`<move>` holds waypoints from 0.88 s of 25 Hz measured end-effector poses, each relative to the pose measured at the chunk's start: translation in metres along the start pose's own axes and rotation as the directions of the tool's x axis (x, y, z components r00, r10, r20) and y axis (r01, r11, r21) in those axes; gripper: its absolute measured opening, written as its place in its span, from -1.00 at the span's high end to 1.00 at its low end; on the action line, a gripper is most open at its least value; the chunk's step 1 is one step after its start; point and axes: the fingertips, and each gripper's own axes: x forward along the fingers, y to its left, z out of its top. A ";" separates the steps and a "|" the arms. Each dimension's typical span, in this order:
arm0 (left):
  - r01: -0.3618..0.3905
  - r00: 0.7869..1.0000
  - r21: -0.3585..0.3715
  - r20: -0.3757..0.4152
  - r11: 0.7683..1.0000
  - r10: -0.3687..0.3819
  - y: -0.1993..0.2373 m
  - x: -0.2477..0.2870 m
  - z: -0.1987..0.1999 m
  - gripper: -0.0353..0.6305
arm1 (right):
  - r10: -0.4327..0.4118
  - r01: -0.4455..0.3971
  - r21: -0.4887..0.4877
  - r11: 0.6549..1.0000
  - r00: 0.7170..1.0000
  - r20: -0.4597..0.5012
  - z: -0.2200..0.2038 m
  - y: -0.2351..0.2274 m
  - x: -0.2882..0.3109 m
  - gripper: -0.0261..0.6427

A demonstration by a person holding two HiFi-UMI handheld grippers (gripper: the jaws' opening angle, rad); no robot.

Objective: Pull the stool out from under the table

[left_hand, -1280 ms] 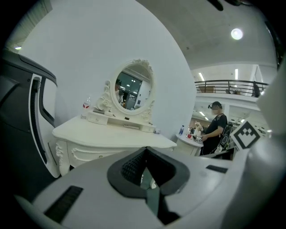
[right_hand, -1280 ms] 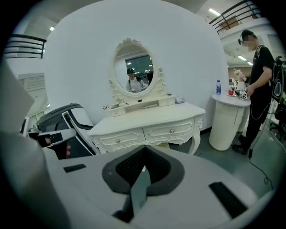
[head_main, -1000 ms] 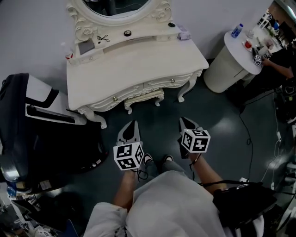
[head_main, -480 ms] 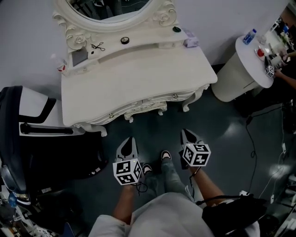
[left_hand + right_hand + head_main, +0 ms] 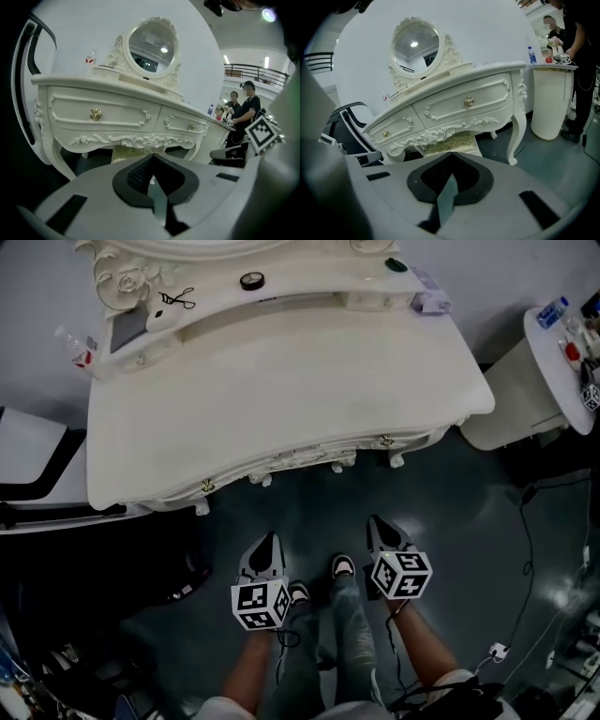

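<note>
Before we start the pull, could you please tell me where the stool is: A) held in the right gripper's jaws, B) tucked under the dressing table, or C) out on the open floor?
B: the stool sits beneath the dressing table, under its carved front.

The stool is sitting pushed in under the bench, in the knee gap between the curved legs. It is standing upright, showing a pale, yellowish patterned cushion just below the carved apron. In the head view it is lying almost wholly hidden beneath the top; the small white feet peeking out at the front edge are perhaps its legs. The bench is standing white and ornate, its two gold-knobbed drawers facing forward.
</note>
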 end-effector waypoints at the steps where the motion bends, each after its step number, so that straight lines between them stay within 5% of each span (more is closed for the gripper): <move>1: -0.001 1.000 0.007 -0.001 1.000 0.001 0.006 0.010 -0.012 0.87 | 0.000 0.000 0.003 1.000 1.000 0.000 -0.010 -0.004 0.011 0.93; 7: -0.022 1.000 0.080 0.022 0.997 0.021 0.042 0.064 -0.087 0.87 | 0.008 -0.008 -0.032 0.999 1.000 -0.023 -0.075 -0.027 0.076 0.93; 16: -0.197 0.980 0.196 0.005 0.961 0.200 0.115 0.137 -0.177 0.87 | -0.012 -0.001 -0.215 0.977 0.998 -0.060 -0.138 -0.063 0.170 0.93; 22: -0.228 0.973 0.142 -0.001 0.963 0.230 0.137 0.167 -0.190 0.87 | 0.030 -0.038 -0.177 0.984 0.998 -0.049 -0.140 -0.079 0.211 0.93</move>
